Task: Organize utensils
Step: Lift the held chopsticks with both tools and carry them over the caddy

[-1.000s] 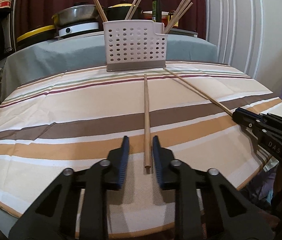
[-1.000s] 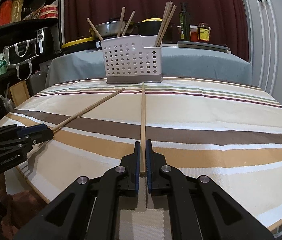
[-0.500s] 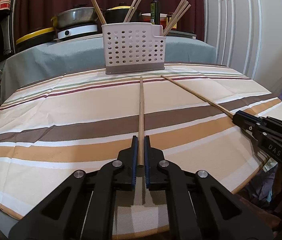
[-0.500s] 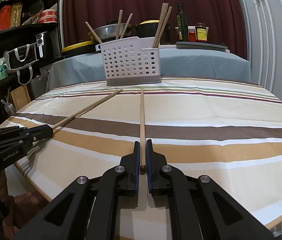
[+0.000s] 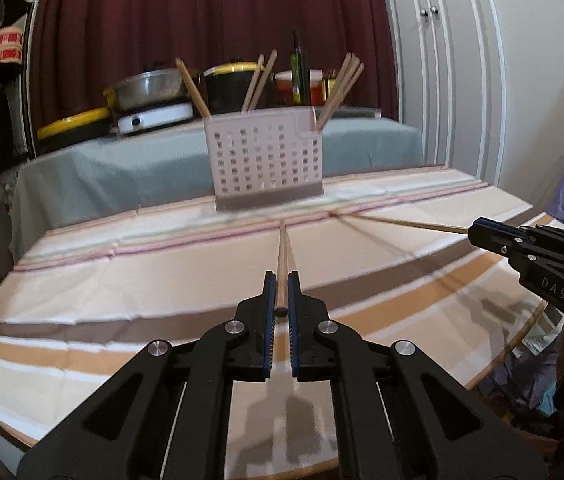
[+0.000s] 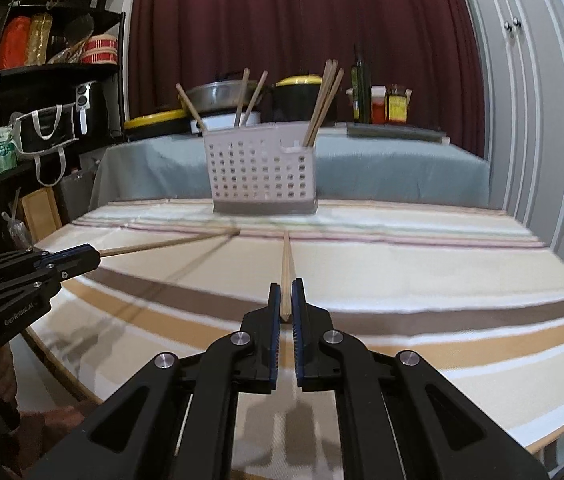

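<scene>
My left gripper (image 5: 281,281) is shut on the near end of a wooden chopstick (image 5: 281,256), held above the striped tablecloth and pointing at the white perforated utensil holder (image 5: 268,162). My right gripper (image 6: 286,289) is shut on a second chopstick (image 6: 285,264), also lifted and aimed at the holder (image 6: 262,172). Each gripper shows in the other's view: the right one (image 5: 478,230) at the right edge, the left one (image 6: 94,255) at the left, each with its stick. Several chopsticks (image 6: 324,100) stand in the holder.
The round table (image 5: 82,280) ends close in front of both grippers. Behind the holder is a grey-covered counter (image 6: 382,160) with pots, bottles and jars. A dark shelf unit (image 6: 50,100) stands at the left, white cupboard doors (image 5: 442,80) at the right.
The left gripper closed on its chopstick. Both grippers then lifted their chopsticks off the cloth and moved forward toward the holder.
</scene>
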Available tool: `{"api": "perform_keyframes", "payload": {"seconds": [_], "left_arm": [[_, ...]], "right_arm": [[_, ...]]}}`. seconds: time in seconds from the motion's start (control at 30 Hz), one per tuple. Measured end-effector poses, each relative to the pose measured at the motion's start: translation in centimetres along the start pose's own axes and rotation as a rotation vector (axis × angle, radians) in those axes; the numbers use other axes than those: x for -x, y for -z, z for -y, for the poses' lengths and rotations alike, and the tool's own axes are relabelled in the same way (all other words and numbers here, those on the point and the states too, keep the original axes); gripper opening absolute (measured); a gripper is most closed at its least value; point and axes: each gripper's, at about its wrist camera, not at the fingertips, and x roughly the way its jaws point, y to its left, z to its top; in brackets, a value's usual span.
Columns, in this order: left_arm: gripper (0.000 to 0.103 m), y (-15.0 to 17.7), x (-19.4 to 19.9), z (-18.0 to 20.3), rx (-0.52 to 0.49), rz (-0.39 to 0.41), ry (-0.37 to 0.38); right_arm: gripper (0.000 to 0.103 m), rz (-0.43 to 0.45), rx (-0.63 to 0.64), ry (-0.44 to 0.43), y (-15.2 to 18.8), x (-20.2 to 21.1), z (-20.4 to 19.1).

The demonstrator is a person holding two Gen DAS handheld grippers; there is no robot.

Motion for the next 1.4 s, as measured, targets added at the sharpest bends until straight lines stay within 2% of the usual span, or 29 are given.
{"api": "perform_keyframes", "payload": {"seconds": [0.3, 0.53, 0.73, 1.4], "left_arm": [[0.006, -3.9, 3.2, -1.8, 0.044, 0.113, -0.031], [0.006, -7.0, 5.5, -3.3, 0.066, 0.172, -0.062], [0.006, -8.8, 5.5, -4.4, 0.085, 0.161, -0.075], [0.006, -12.4, 1.5, -7.6, 0.117, 0.133, -0.125]], "right_arm": [[0.006, 0.109, 0.012, 0.036, -4.4, 3.3, -0.1], [0.006, 0.150, 0.002, 0.045, -7.5, 4.9, 0.1], [0.006, 0.127, -0.006, 0.043, -9.1, 4.1, 0.1], [0.006, 0.150, 0.020, 0.042, -12.6, 0.2, 0.1]]}}
